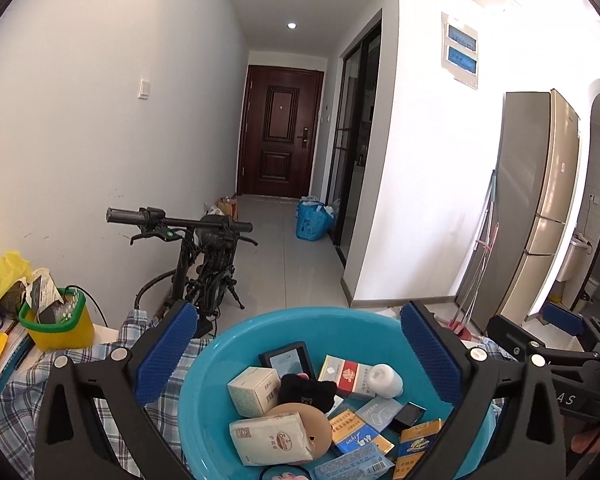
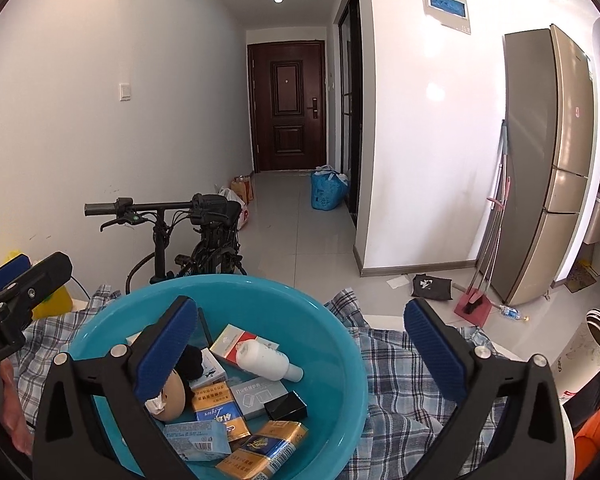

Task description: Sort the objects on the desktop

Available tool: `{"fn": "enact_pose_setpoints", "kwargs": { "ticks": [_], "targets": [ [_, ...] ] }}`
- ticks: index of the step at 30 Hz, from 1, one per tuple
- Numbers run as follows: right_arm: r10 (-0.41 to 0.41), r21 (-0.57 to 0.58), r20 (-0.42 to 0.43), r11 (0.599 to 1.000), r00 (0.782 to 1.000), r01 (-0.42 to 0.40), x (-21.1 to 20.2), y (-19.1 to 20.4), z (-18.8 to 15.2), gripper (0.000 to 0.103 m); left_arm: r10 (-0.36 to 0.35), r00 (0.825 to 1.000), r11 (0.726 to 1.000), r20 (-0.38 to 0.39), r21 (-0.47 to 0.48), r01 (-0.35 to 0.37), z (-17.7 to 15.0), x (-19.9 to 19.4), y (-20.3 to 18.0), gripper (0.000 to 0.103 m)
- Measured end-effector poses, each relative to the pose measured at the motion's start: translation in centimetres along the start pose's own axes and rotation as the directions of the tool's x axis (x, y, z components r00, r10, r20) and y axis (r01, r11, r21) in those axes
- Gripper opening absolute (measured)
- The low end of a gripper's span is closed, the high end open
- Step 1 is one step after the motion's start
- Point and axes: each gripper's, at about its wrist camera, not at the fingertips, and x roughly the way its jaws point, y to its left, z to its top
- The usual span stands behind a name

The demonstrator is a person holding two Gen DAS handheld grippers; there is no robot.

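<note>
Blue basin (image 1: 220, 360) brims with small boxes below the spread, empty left gripper (image 1: 300, 364) and right gripper (image 2: 300, 356), both poised above its rim; a careless descent could nudge the white bottle (image 2: 266, 360) or tip loose packets.

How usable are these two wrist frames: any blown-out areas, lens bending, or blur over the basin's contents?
Left wrist view: the upper right wall is blown out white by strong light, the fridge bows heavily, yet print on the boxes in the blue basin stays sharp. Right wrist view: milder glare on the wall by the fridge, dark vignette corners, the door nearly straight, basin contents crisp.
</note>
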Motion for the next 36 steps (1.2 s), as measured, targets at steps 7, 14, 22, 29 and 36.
{"fn": "enact_pose_setpoints", "kwargs": {
  "ticks": [7, 14, 22, 29, 36],
  "targets": [
    [-0.015, -0.021, 0.041, 1.000, 0.999, 0.015, -1.3, 0.3, 0.4, 0.103, -0.022, 0.998, 1.000, 0.053, -0.007, 0.022, -0.1, -2.0, -0.2, 0.103],
    [-0.054, -0.044, 0.081, 0.997, 0.995, 0.057, -2.2, 0.4, 0.6, 0.103, -0.116, 0.993, 0.987, -0.008, -0.113, 0.114, -0.6, -3.0, 1.4, 0.103],
    [-0.037, -0.085, 0.122, 0.995, 0.992, 0.047, -3.2, 1.8, 0.3, 0.103, -0.025, 1.000, 0.999, -0.016, -0.023, 0.025, -2.0, -4.2, 1.8, 0.103],
    [-0.011, -0.018, 0.259, 1.000, 0.966, 0.016, -6.3, 1.3, 0.6, 0.103, 0.076, 0.993, 0.996, 0.093, 0.040, -0.080, -1.9, -7.1, 1.2, 0.103],
    [0.009, -0.043, 0.328, 0.999, 0.945, 0.005, -11.8, 0.8, 0.9, 0.103, 0.075, 0.974, 0.992, 0.214, 0.086, -0.095, -2.8, -12.9, -0.2, 0.103]
  ]
}}
